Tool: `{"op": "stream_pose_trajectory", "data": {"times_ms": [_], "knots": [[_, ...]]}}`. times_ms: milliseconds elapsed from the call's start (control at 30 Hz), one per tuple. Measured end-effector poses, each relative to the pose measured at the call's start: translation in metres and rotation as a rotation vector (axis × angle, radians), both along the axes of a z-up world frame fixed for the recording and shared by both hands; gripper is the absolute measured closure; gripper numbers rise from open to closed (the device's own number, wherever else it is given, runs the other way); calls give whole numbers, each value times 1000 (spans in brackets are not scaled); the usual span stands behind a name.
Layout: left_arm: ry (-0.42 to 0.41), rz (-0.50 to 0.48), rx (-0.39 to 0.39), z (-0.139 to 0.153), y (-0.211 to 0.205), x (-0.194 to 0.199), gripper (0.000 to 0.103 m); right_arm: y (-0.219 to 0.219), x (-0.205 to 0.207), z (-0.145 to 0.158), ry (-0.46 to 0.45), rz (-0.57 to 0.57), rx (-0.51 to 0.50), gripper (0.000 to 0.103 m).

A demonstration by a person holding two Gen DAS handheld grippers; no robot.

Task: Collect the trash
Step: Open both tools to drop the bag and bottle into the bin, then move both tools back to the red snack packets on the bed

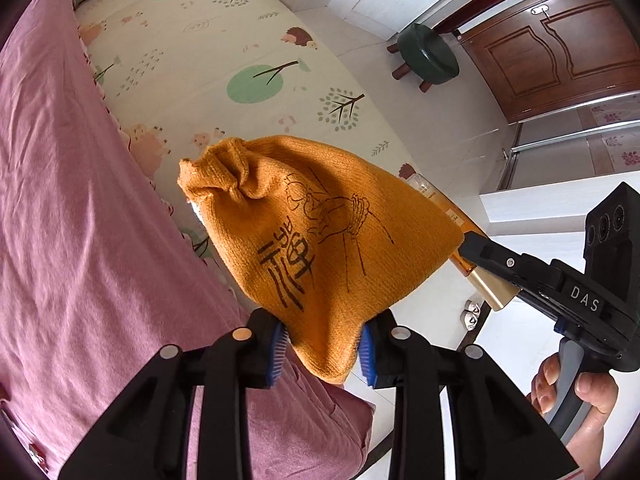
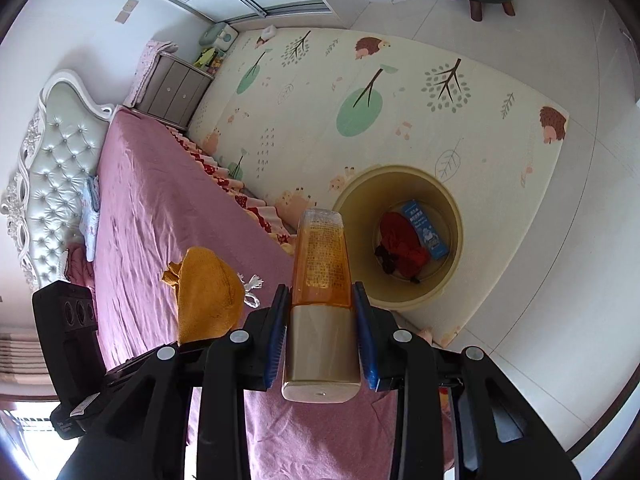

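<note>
The left gripper (image 1: 322,350) is clamped on the bottom corner of an orange pouch (image 1: 316,232), which hangs up over the bed (image 1: 80,220). The right gripper (image 2: 322,344) is closed on a tube (image 2: 322,264) at its gold cap, the amber body pointing ahead. The bin (image 2: 400,236) sits on the mat (image 2: 400,100) beside the bed (a red cloth and a blue box already lie inside), so both items look held clear for dropping in.
</note>
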State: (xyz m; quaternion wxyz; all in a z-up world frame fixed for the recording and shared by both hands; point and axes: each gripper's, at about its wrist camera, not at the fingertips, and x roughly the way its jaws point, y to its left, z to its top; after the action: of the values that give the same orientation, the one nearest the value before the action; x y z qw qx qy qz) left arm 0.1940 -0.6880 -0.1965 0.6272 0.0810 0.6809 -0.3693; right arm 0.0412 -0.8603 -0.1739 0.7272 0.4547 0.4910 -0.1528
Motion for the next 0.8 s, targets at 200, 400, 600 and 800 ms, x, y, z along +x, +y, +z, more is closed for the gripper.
{"op": "stream_pose_trajectory", "data": {"times_ms": [200,400,600,800], "knots": [[-50,-6,20,5,-8,3,27,-13,4,15,8,-1,-83,47],[-44,-38,21,7,1,-8,27,-3,3,16,-27,-3,-24,47],[-56,-38,8,17,20,-17,27,19,9,21,-31,32,-9,48],[-85,7,1,31,60,-21,27,56,22,32,-43,103,-12,48]]}}
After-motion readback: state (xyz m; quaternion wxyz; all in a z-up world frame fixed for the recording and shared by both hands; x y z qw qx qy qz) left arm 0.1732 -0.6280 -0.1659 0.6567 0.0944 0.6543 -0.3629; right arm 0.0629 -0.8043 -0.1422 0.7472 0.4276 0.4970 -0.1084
